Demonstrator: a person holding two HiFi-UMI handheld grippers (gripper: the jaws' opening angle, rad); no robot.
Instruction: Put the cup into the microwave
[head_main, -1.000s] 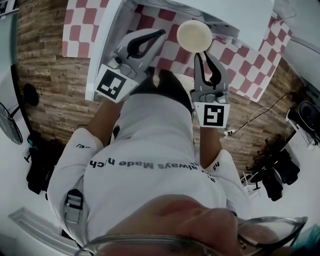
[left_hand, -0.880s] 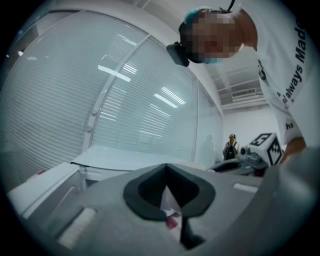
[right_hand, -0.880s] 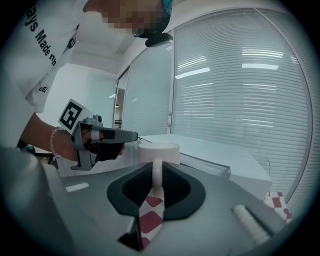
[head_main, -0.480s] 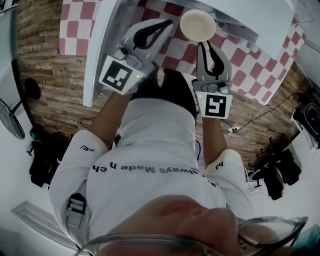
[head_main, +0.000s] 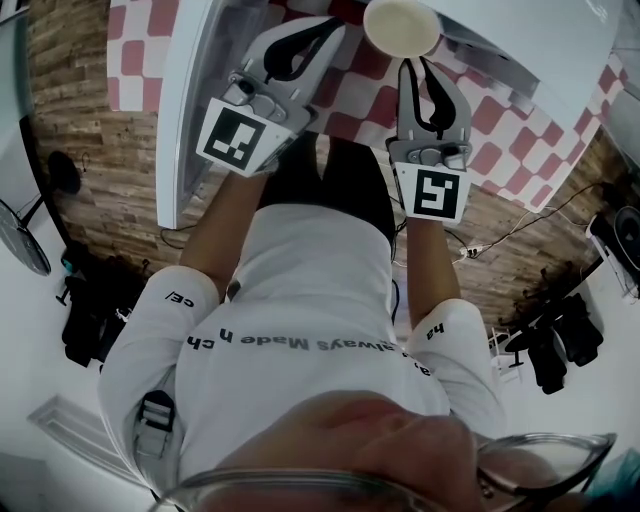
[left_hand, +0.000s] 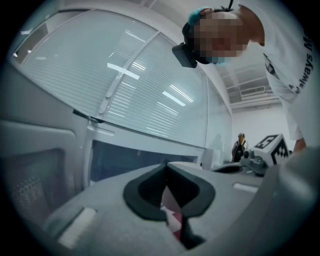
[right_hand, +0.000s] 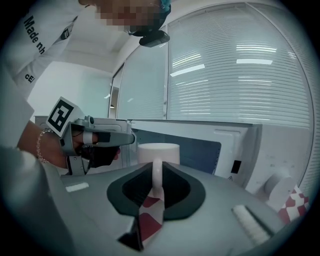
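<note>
The right gripper (right_hand: 152, 192) is clamped on the handle of the cup (right_hand: 158, 152), held upright just before the microwave (right_hand: 240, 150). The left gripper (left_hand: 167, 172), jaws together and empty, sits by its door side. On so thin a grip (handle only), the cup could swivel and clip the microwave's frame.

Black print across shirt (head_main: 300, 300) back, upside down in head view: "…lways Made h ch". Sleeve logo too small to read. Small warning triangle on microwave (right_hand: 250, 145) front, nr door edge.
</note>
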